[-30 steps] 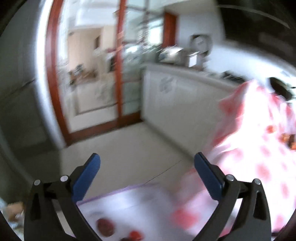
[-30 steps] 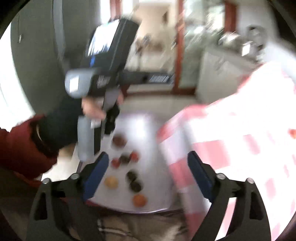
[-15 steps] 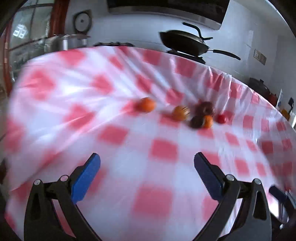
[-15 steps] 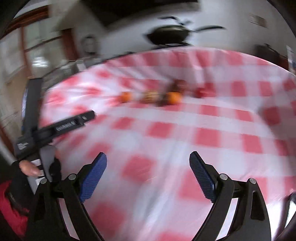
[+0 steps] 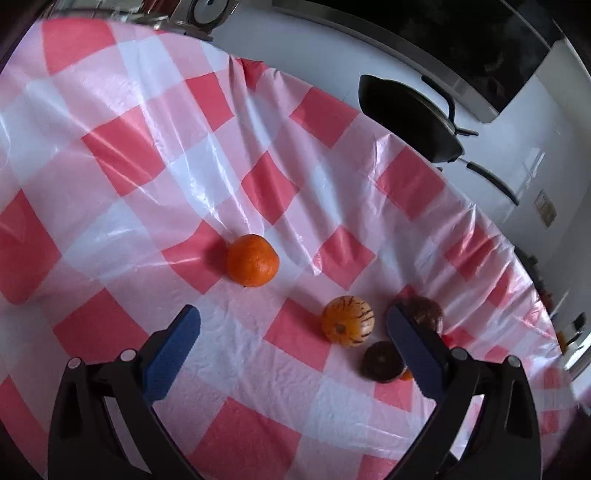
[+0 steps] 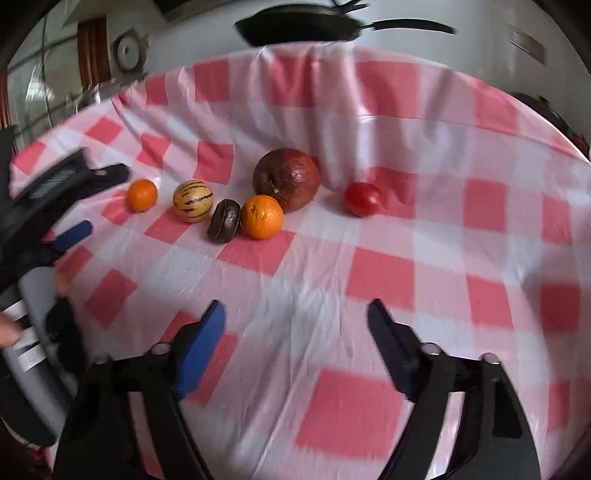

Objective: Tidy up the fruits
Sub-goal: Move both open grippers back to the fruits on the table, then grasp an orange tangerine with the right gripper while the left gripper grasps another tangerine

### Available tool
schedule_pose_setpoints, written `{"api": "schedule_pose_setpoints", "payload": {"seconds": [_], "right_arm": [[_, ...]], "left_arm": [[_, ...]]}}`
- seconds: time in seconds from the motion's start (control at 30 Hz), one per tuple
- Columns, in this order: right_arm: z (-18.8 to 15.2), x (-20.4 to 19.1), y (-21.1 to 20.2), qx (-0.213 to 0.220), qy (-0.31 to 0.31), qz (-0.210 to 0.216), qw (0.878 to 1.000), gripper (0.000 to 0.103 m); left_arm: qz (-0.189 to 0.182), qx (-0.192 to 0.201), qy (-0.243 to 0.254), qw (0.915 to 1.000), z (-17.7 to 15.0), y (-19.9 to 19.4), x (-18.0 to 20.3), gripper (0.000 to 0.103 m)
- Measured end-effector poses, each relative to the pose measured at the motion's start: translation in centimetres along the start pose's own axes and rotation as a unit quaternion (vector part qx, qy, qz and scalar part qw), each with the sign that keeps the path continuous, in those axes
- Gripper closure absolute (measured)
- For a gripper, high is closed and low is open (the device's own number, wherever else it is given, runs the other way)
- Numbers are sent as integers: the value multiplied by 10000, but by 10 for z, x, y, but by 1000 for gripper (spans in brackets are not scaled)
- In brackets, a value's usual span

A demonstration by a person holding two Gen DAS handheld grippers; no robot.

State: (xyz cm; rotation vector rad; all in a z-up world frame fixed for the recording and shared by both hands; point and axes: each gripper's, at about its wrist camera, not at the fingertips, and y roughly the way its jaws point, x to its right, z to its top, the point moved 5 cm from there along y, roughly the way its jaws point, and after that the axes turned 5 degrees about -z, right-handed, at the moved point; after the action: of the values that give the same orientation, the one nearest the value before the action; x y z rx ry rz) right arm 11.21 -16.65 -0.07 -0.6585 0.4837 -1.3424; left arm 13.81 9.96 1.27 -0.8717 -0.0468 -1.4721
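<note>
Lying in a loose row on the glossy, wrinkled red-and-white checked plastic tablecloth [image 6: 380, 273] are a small dimpled orange [image 6: 141, 194], a round yellow melon with dark stripes [image 6: 192, 200], a dark wrinkled fruit [image 6: 224, 220], a second orange [image 6: 262, 216], a big mottled red-brown pomegranate [image 6: 286, 178] at 12 o'clock, and a smooth red tomato [image 6: 363, 198] toward 1 o'clock. Both the left gripper [image 5: 293, 332] and the right gripper [image 6: 295, 328] hang over the cloth with blue ribbed pads spread wide, holding nothing — the left one close to the small orange and melon. Behind the table's far edge sits a black pan [image 6: 299, 27] against a white wall.
</note>
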Motion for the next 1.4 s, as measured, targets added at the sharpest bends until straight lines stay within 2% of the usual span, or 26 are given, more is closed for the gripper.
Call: {"api": "schedule_pose_setpoints", "payload": {"seconds": [0.1,0.2,0.27,0.33,0.43,0.63,0.67,0.73,0.8,0.9,1.0,1.07,1.17,1.23,1.3,1.4], "right_arm": [[15,-4,14,-163,-9,97,9998,41],[26,-10,34,-313,-156,89,9993,49],[31,-12,44,-394,-175,104,9990,52],[34,-13,56,-542,-103,201,9983,53],[42,-19,64,-537,-47,353,9979,53],[59,-36,80,-529,11,346,9980,55],[61,-38,82,-526,3,304,9982,56],[63,-41,83,-511,8,265,9983,64],[57,-38,76,-512,118,230,9984,65],[44,-22,53,-325,694,326,9965,65],[28,9,36,-88,1551,255,9875,65],[21,28,33,-9,2035,266,9787,65],[10,55,35,71,2834,376,9582,65],[8,63,33,169,3052,386,9513,65],[8,65,30,314,3033,320,9518,65],[13,58,33,384,3010,365,9522,65]], "left_arm": [[23,82,-339,9994,5,-4,-14,2],[-22,87,-879,9961,7,-4,-32,2],[-2,106,-992,9950,8,-4,-37,2],[-1,94,-1025,9947,7,-5,-38,2],[26,86,-1037,9946,8,-4,-38,2],[40,98,-1085,9940,8,-7,-42,2],[24,78,-1080,9941,7,-7,-43,2],[1,27,-995,9950,6,-6,-40,2],[8,2,-858,9963,5,-6,-37,2],[8,-79,-629,9980,3,-4,-28,2],[8,-155,-337,9993,0,-2,-19,2],[40,-167,-266,9995,-1,-2,-16,2],[191,-189,-220,9994,-2,-2,-16,2],[337,-204,-105,9992,-3,0,-13,2],[436,-186,23,9989,-3,1,-11,2],[794,-166,253,9964,3,10,-10,2]]}}
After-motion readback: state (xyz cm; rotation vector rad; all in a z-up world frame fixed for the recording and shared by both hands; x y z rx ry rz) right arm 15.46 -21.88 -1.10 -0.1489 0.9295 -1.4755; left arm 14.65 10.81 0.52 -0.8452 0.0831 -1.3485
